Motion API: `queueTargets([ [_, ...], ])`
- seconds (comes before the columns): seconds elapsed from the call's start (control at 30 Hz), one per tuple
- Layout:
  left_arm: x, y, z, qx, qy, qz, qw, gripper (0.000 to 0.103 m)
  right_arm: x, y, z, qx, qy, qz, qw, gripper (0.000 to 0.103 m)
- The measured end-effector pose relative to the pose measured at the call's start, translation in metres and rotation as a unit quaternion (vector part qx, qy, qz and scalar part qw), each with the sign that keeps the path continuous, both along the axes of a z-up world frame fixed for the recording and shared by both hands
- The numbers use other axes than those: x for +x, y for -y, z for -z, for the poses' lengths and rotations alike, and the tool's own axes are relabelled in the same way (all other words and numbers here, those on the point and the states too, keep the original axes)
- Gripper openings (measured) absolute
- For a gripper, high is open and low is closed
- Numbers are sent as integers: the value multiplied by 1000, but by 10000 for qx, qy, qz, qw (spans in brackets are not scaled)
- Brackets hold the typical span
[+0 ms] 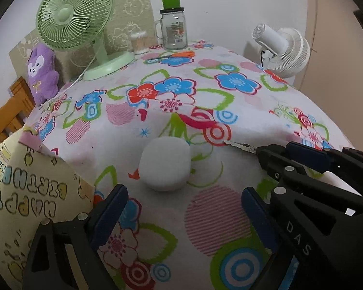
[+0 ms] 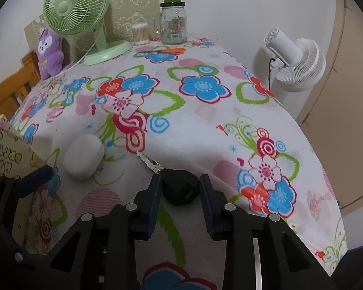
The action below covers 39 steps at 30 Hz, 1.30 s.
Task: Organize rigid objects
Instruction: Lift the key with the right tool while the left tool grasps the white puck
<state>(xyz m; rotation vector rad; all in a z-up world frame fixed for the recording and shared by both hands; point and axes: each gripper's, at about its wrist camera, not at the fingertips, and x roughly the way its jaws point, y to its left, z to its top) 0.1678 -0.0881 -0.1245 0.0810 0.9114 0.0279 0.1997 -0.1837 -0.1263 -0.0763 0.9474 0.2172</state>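
A table is covered by a white cloth printed with blue, red and green flowers. At frame centre left, a white rounded case is seen lying on the cloth, with a black-headed key just beside it. Along the far edge, at the top of the frame, a green desk fan, a cotton-swab tub, a glass jar mug, orange-handled scissors and a purple plush toy are observed.

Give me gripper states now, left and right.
Left gripper: open, empty, white case ahead.
Right gripper: closed on the black key head.
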Motion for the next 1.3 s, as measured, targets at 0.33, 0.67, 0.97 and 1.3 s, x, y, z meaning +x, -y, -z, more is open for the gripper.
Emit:
queueTargets([
  [0.33,22,-3,0,158,164,-230,9995,96,15,5,-5,146,75,184,9997,34],
  [0.67,33,-12,5,-164,68,-393,9991,67,23,13,-7,192,71,339,9992,34],
  [0.97,24,-7,2,-257,30,-206,9995,49,19,13,-7,195,43,348,9992,34],
  [1.3,0,0,-5,-320,44,-30,9995,49,-7,14,-14,195,85,376,9991,34],
])
